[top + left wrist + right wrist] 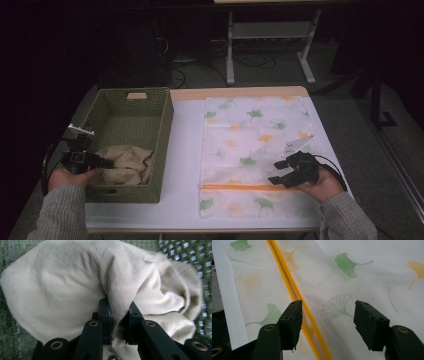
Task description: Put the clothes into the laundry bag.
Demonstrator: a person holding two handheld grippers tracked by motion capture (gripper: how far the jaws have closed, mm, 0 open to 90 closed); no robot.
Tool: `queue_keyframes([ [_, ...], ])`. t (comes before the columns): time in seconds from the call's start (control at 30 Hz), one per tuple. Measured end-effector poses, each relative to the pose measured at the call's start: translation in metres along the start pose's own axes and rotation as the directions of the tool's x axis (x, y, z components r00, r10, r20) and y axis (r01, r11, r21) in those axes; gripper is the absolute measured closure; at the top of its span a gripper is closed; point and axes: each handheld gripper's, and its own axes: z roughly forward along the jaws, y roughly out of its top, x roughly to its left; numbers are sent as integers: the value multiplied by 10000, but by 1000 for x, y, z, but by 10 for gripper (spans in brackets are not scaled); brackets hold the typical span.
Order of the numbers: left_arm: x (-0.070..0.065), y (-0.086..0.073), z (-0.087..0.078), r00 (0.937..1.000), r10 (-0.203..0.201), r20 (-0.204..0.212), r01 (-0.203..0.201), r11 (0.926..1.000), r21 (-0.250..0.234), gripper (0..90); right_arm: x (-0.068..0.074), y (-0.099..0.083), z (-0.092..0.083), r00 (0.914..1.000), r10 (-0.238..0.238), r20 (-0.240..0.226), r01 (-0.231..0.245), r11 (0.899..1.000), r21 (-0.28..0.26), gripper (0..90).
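Here the left hand-held gripper (119, 322) has its jaws pinched onto a fold of the crumpled beige cloth (82, 282), which lies in the near end of the green woven rectangular basket (165, 130) at the tabletop's (185, 150) left edge. The right hand-held gripper (328, 322) hovers with jaws wide apart, holding nothing, over the orange zipper (294, 290) of the white ginkgo-leaf mesh bag (250, 130) spread toward the right edge.

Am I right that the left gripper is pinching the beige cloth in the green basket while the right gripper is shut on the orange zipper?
Not quite: the right gripper is open above the orange zipper, as the right gripper view shows. The rest holds.
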Motion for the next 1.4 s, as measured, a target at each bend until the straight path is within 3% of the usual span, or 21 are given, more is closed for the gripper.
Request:
queue_keyframes([
  [0.2, -2, -6, -7, 9990, -53, 452, 74, 9988, -474, 799, -3, -3, 4, 9999, -160, 56, 159, 9996, 220, 458],
  [0.37, 0, -10, -15, 9963, -185, 842, 258, 9960, -859, 801, -7, -8, 9, 9987, -302, -402, 316, 9989, 333, 568],
  [0.4, -1, -11, -18, 9957, 115, 922, -28, 9956, -942, 801, -8, -8, 14, 9955, -497, -807, 542, 9970, 550, 659],
  [0.47, -2, -12, -20, 9951, 162, 972, -67, 9952, -972, 801, -8, -7, 15, 9946, -560, -874, 616, 9961, 630, 681],
  [0.6, -1, -12, -24, 9939, 165, 1092, -35, 9929, -1185, 803, -8, -5, 26, 9922, -741, -998, 832, 9924, 907, 654],
  [0.67, 0, -12, -26, 9920, 154, 1250, 12, 9912, -1321, 803, -7, -5, 32, 9922, -646, -1066, 776, 9894, 1225, 594],
  [0.73, 2, -13, -29, 9829, 137, 1837, 156, 9875, -1571, 804, -5, -4, 35, 9915, -841, -998, 967, 9869, 1291, 591],
  [0.8, 2, -13, -32, 9760, 126, 2173, 282, 9826, -1836, 804, -5, -3, 36, 9913, -981, -877, 1087, 9861, 1259, 614],
  [0.87, 0, -13, -35, 9749, 291, 2208, 154, 9802, -1975, 804, -5, -3, 37, 9883, -1342, -727, 1425, 9820, 1241, 665],
  [0.97, -1, -14, -38, 9751, 374, 2185, 85, 9787, -2052, 804, -4, -4, 37, 9881, -1470, -456, 1515, 9810, 1213, 733],
  [1.13, 0, -17, -41, 9706, 306, 2386, 243, 9744, -2236, 805, -6, -3, 37, 9904, -1359, -255, 1380, 9831, 1201, 844],
  [1.17, -1, -19, -41, 9693, 369, 2432, 182, 9752, -2204, 805, -9, -2, 36, 9935, -1074, -377, 1114, 9854, 1285, 870],
  [1.27, 0, -21, -41, 9675, 353, 2504, 214, 9753, -2200, 806, -10, -1, 36, 9943, -945, -495, 1004, 9856, 1364, 873],
  [1.4, 4, -24, -45, 9626, 290, 2692, 385, 9695, -2419, 806, -13, 1, 32, 9950, -637, -770, 729, 9898, 1225, 873],
])
